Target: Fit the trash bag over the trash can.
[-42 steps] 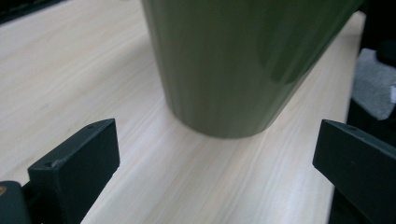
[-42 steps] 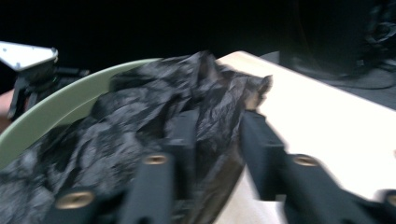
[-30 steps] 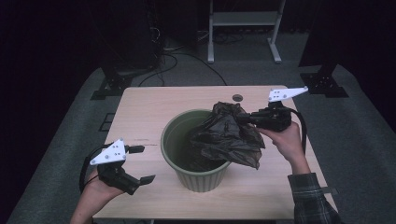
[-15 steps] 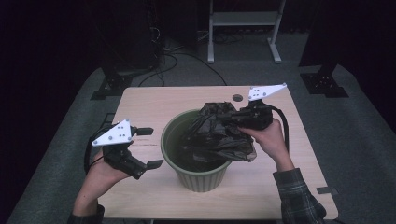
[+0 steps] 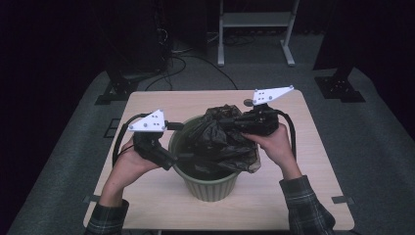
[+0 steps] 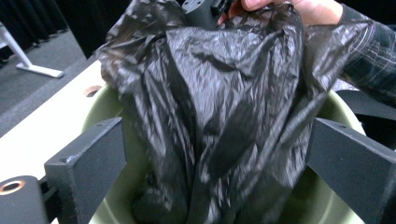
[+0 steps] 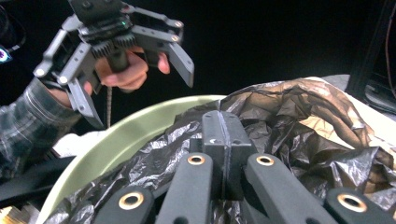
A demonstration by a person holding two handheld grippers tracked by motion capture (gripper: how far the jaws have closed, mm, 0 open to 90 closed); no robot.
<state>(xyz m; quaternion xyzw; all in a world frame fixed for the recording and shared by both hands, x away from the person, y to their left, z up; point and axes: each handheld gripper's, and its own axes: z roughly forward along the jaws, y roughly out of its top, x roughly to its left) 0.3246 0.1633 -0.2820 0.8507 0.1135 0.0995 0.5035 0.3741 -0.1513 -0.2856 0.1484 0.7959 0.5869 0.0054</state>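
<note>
Dark floor and black drapes surround a pale wooden desk [image 5: 161, 205], with a white stand [image 5: 254, 19] far behind it and cables trailing across the floor. Near the middle of the desk stands a green ribbed bin [image 5: 211, 183], and a crumpled black bin bag [image 5: 222, 142] hangs partly inside it, spilling over the bin's right rim.

The right gripper [image 5: 234, 123] holds the bag from the far right side of the bin; in its own view the jaws are pressed together on a fold of the plastic, the film bunched on both sides of them. Lifting the bag by that pinch keeps its upper part raised above the bin, so that the loose film can probably be opened out and spread over the rim.

The left gripper [image 5: 178, 142] sits at the bin's left rim with its jaws spread wide. In its own view the two jaws stand on either side of the hanging bag [image 6: 219, 116], not touching it, with the green wall [image 6: 105, 109] behind the left one. That placement suggests it is lining up to take a second hold on the film opposite the first.

A small round dark thing [image 5: 248, 102] lies on the desk beyond the bin; what it is cannot be told. No brand, label or writing can be read on the bag, the bin or the grippers.
</note>
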